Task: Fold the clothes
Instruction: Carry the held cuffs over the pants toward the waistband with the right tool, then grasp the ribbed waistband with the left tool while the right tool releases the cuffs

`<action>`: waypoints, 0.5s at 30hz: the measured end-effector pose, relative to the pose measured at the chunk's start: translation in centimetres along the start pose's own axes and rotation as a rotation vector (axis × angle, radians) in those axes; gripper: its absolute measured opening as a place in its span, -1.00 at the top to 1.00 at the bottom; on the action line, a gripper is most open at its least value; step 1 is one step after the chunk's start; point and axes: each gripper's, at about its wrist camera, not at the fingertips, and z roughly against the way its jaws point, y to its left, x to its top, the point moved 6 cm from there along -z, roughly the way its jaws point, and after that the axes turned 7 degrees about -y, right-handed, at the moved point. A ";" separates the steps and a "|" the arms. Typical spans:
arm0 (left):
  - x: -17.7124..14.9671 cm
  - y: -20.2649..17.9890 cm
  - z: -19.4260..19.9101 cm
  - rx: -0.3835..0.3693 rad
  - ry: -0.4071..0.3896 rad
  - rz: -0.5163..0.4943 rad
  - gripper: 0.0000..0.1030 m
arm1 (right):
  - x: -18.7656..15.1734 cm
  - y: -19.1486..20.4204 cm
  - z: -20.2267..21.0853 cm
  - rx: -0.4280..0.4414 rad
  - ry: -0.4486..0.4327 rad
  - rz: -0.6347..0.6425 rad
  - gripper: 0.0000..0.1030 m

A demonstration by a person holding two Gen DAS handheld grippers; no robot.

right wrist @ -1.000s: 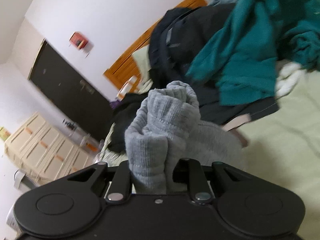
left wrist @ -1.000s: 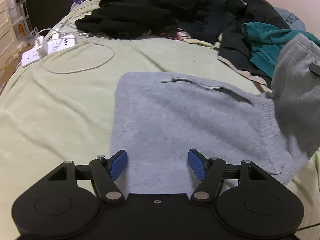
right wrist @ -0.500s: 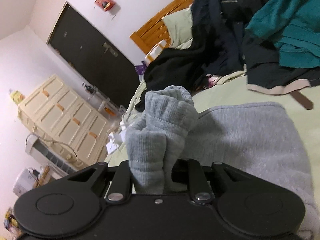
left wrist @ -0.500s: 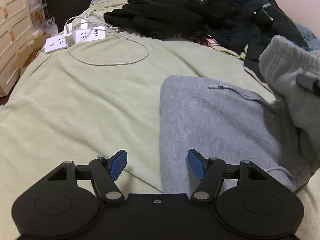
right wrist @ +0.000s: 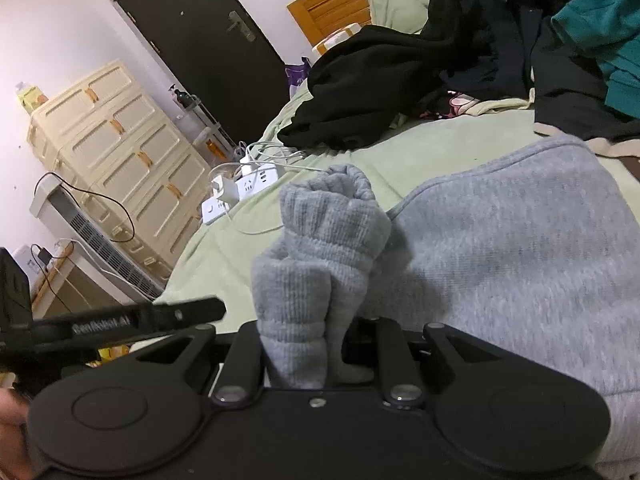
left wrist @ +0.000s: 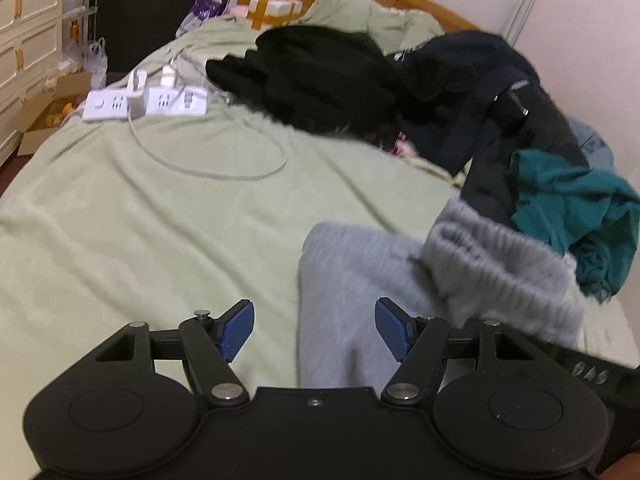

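A grey sweat garment (left wrist: 352, 280) lies on the light green bed sheet (left wrist: 160, 220). Its ribbed end (right wrist: 320, 256) is bunched and lifted over the flat part (right wrist: 520, 248), with my right gripper (right wrist: 308, 356) shut on it. That ribbed end (left wrist: 492, 260) shows at the right of the left wrist view. My left gripper (left wrist: 316, 332) is open just above the garment's near left edge, with nothing pinched between its blue pads (left wrist: 238, 330). It appears as a black bar (right wrist: 120, 320) at the left of the right wrist view.
Two white power strips (left wrist: 144, 104) with a looped cable lie at the bed's far left. A black clothes pile (left wrist: 320, 80) and a teal garment (left wrist: 572, 208) fill the far and right side. A cream drawer cabinet (right wrist: 112, 136) stands beside the bed.
My right gripper has carried the ribbed end leftwards over the flat grey cloth. My left gripper has shifted left, from above the cloth's middle to its left edge, staying open.
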 end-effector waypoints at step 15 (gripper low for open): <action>3.5 -8.9 1.1 -0.322 -0.033 -0.195 -0.35 | -2.9 2.2 -1.9 -0.012 0.029 0.202 -0.16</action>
